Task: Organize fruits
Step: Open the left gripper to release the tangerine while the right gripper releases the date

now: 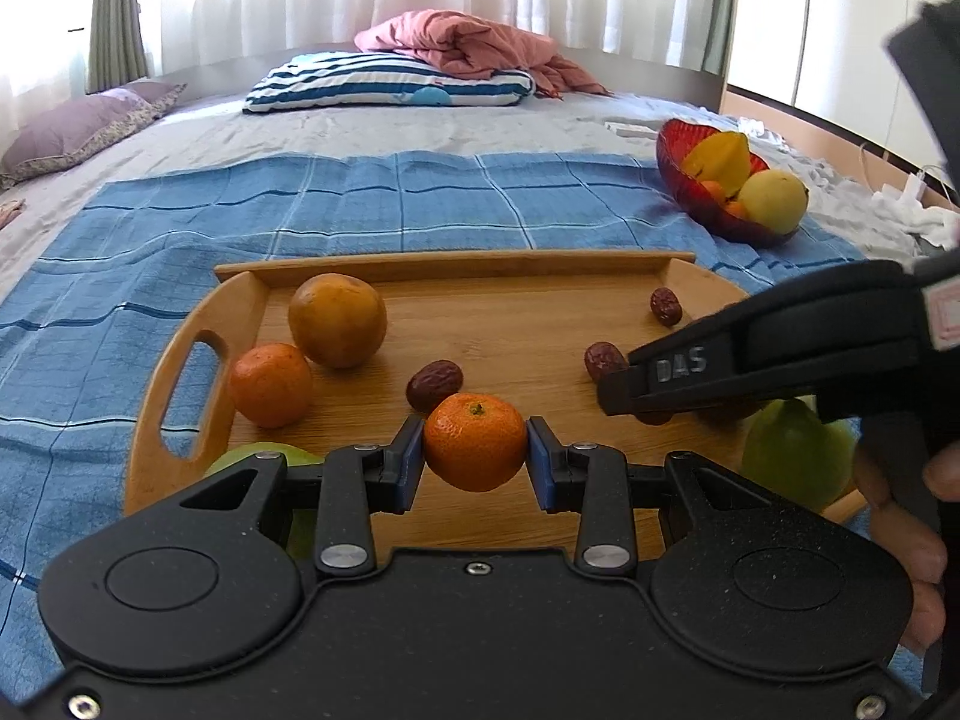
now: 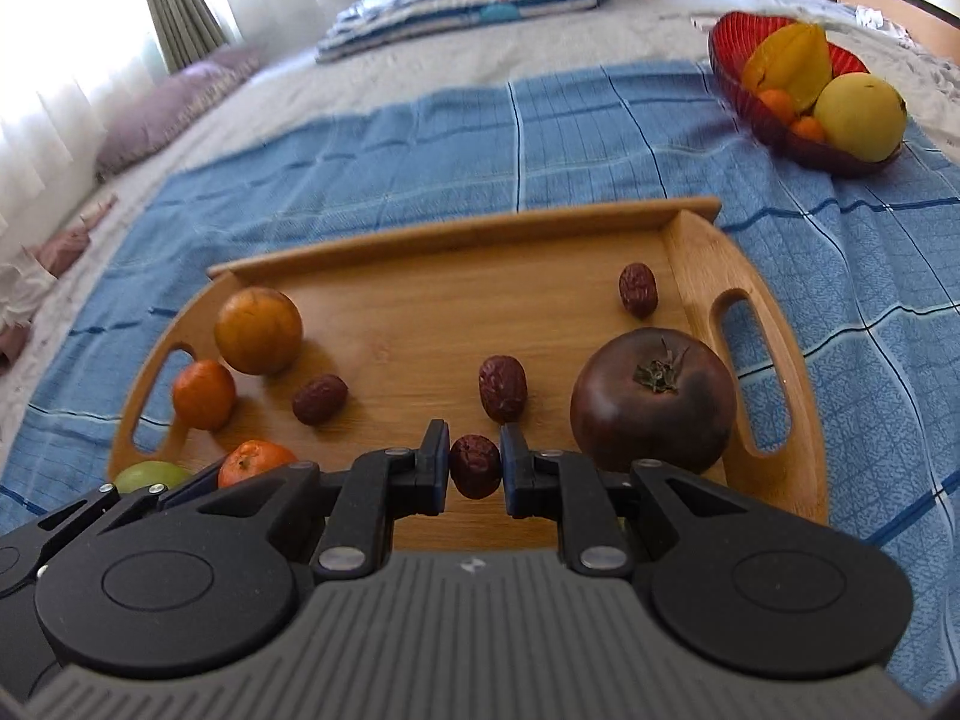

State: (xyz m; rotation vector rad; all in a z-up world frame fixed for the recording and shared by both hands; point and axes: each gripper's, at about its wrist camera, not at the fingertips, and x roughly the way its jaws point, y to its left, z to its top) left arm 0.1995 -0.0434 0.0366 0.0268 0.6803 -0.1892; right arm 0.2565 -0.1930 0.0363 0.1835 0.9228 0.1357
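Observation:
A wooden tray lies on a blue cloth on the bed. My left gripper is shut on a small mandarin at the tray's near edge; that mandarin also shows in the right wrist view. My right gripper is shut on a red date just above the tray floor; in the left wrist view its fingers reach in from the right. On the tray lie another mandarin, a brownish orange, several dates and a dark persimmon.
A red glass bowl with starfruit, a yellow fruit and small oranges stands at the back right on the cloth. Green fruits sit at the tray's near corners. Pillows and a pink blanket lie at the bed's far end.

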